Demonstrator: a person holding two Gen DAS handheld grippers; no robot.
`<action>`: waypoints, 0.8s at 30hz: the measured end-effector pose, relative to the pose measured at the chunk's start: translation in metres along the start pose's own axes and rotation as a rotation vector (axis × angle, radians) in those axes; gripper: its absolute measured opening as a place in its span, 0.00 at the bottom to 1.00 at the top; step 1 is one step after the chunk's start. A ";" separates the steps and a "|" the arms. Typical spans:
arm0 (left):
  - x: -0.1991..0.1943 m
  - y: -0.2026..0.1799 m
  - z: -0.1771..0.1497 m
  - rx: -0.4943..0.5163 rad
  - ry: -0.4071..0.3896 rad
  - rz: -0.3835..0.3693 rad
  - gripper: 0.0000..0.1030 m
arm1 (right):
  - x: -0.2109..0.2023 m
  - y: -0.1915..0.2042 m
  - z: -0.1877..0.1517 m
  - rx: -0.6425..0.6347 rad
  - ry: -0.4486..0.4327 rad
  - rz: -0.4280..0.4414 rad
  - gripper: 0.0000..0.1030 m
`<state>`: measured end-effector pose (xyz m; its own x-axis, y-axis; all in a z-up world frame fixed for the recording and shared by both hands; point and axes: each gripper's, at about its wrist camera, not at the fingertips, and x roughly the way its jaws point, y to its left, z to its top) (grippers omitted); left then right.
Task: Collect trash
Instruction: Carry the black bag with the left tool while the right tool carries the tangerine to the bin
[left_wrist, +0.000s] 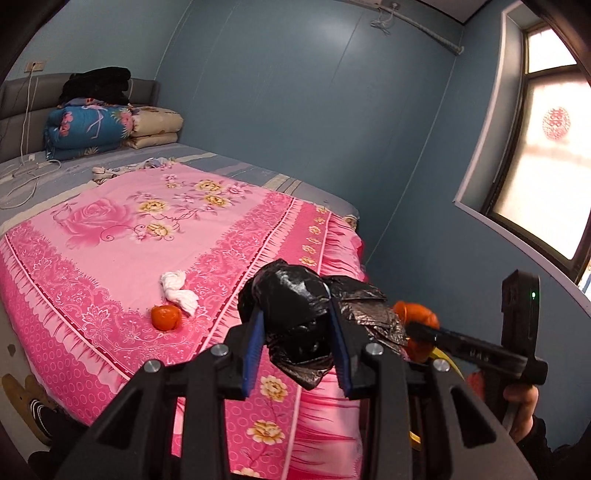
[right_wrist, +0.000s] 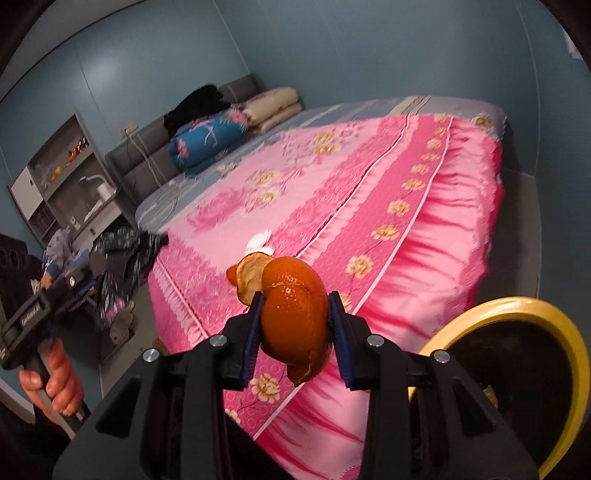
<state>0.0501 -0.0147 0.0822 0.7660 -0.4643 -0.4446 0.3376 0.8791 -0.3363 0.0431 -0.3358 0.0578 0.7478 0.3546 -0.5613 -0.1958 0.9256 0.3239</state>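
1. The left fingers (left_wrist: 297, 345) are clenched on a crumpled black bag (left_wrist: 291, 306), held up over the bed (left_wrist: 110, 229) edge.
2. The right fingers (right_wrist: 295, 332) grip an orange peel (right_wrist: 295, 314); a yellow-rimmed bin (right_wrist: 517, 310) sits just right of them.
3. Both pieces look collected but not yet binned.
4. Ahead of the left fingers, an orange (left_wrist: 166, 317) and a white tissue (left_wrist: 179, 291) are left lying on the bed.
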 end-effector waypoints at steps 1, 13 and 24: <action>-0.003 -0.007 0.000 0.012 -0.003 -0.001 0.30 | -0.005 -0.002 0.002 0.004 -0.014 -0.003 0.32; -0.013 -0.075 0.000 0.135 -0.009 -0.071 0.30 | -0.083 -0.037 0.023 0.057 -0.216 -0.091 0.32; 0.002 -0.117 -0.006 0.196 0.030 -0.114 0.30 | -0.122 -0.063 0.026 0.124 -0.249 -0.156 0.33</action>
<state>0.0091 -0.1188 0.1158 0.7008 -0.5626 -0.4385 0.5236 0.8232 -0.2194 -0.0196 -0.4414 0.1256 0.8981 0.1516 -0.4127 0.0013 0.9377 0.3475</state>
